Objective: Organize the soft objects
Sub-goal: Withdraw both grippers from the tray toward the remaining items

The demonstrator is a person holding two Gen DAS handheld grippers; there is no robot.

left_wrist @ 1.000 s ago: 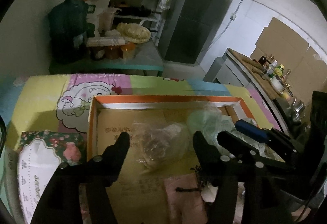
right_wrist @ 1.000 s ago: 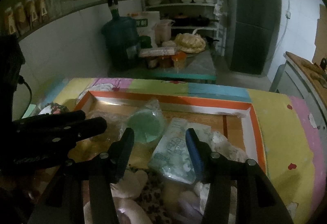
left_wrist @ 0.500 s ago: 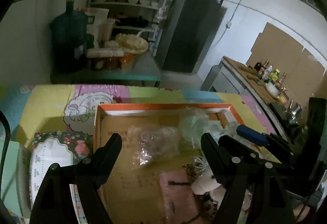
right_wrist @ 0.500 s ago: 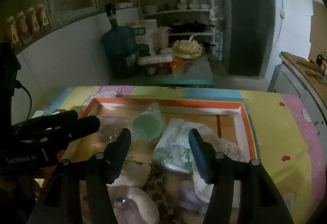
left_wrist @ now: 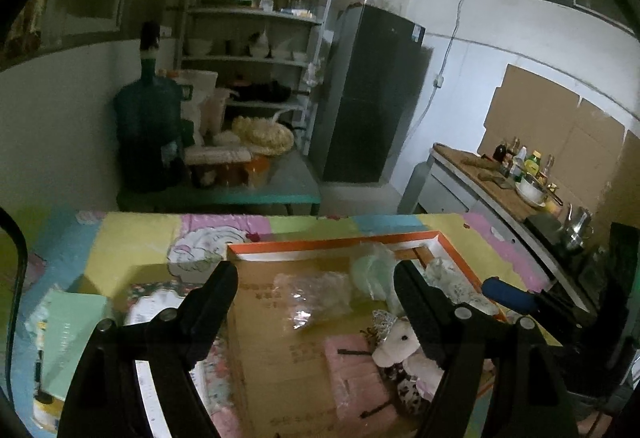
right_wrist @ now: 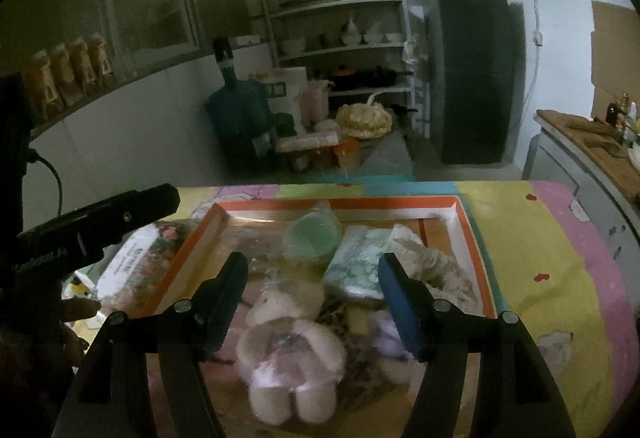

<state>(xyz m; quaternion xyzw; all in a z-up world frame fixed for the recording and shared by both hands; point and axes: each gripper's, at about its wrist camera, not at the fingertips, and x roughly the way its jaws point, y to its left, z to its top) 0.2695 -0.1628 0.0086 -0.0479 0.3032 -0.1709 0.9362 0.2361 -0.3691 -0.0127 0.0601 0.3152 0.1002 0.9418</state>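
An orange-rimmed cardboard box [right_wrist: 340,202] [left_wrist: 332,244] lies open on the colourful tablecloth. Inside it are a pale pink plush toy [right_wrist: 288,350] [left_wrist: 400,338], a green round thing in a clear bag [right_wrist: 314,238] [left_wrist: 372,270], a printed soft pack [right_wrist: 360,262], a crumpled white cloth [right_wrist: 432,262], a clear plastic bag [left_wrist: 312,294] and a pink folded cloth [left_wrist: 352,370]. My left gripper [left_wrist: 314,278] [right_wrist: 100,226] hovers open above the box's left half, holding nothing. My right gripper [right_wrist: 312,270] hangs above the plush toy with its jaws opening and nothing between them; its blue finger [left_wrist: 508,294] shows at the right.
A floral tin [right_wrist: 140,258] [left_wrist: 160,306] and a pale green booklet [left_wrist: 68,334] lie left of the box. Behind the table stand a low green bench [left_wrist: 240,194] with a water jug [left_wrist: 148,134] and jars, a shelf rack, a dark fridge [left_wrist: 372,98] and a counter [left_wrist: 500,182] at right.
Both grippers have drawn back and risen from the box, and their jaws have widened. More of the plush toy and tablecloth now shows.
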